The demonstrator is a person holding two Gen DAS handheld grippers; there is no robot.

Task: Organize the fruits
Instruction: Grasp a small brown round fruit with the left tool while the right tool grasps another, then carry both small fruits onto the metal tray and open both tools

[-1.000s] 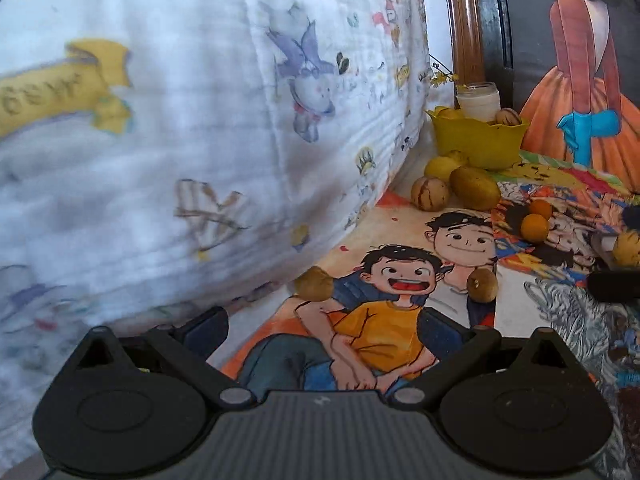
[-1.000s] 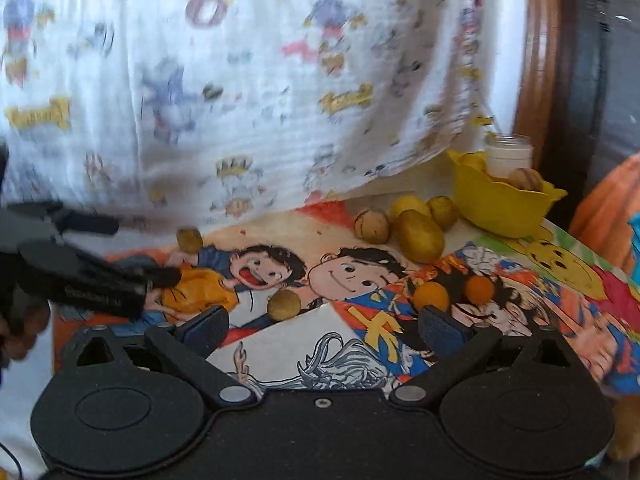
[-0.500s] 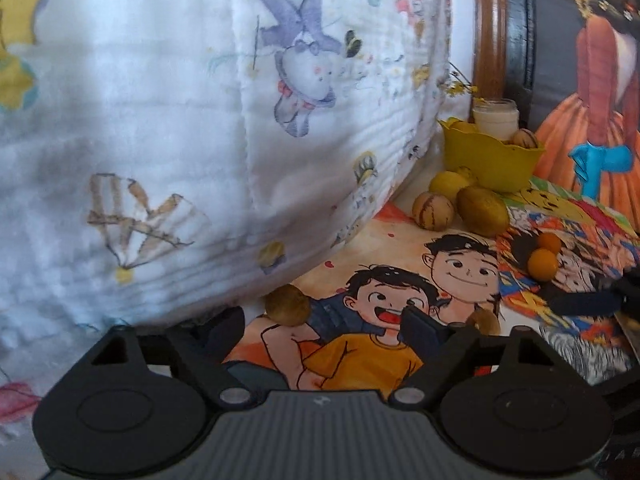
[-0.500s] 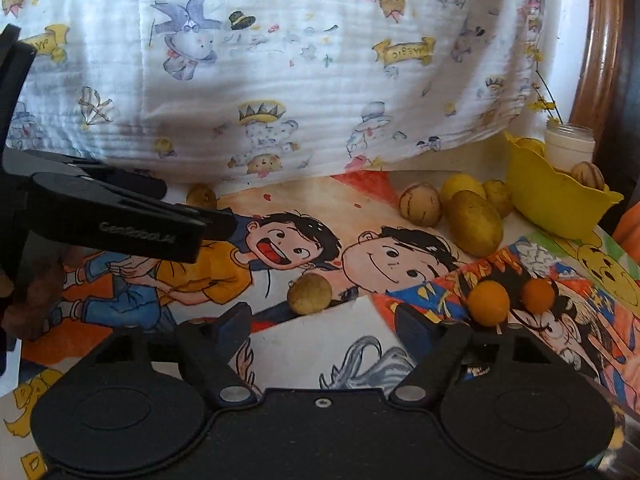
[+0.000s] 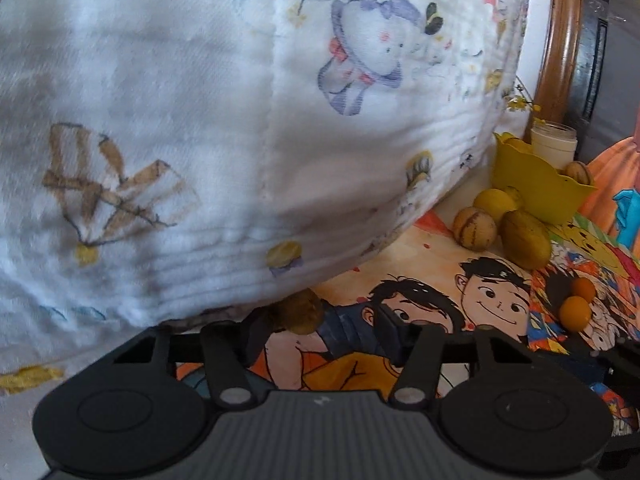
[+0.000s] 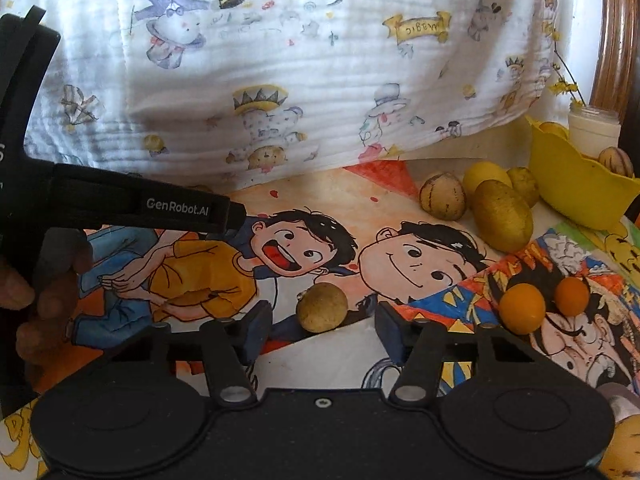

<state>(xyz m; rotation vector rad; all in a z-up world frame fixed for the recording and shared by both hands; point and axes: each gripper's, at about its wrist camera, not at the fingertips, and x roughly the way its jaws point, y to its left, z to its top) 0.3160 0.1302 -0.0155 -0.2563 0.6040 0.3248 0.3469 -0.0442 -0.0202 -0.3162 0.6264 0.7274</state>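
The white printed blanket (image 5: 200, 128) bulges right over my left claw (image 5: 320, 330), hanging above the small brown fruit (image 5: 300, 314) that sits just inside my left finger; if I push further in, the cloth may catch the finger or drag the fruit out of reach beneath it. The yellow bowl (image 6: 576, 188) stands far ahead and to the right of both claws, with larger fruits clustered just before it, so a carry across the cartoon-printed counter (image 6: 400, 184) could knock those loose. My left claw's jaws have just been closing, half spread, with that fruit hard against one side and well clear of the other: an off-centre squeeze may roll it away. My right claw (image 6: 320, 330) has likewise been closing, half spread, around the small tan fruit (image 6: 321, 306), neither pad touching yet. It is round and could squirt forward. The two small oranges (image 6: 522, 308) lie just right of that claw, near enough to nudge.
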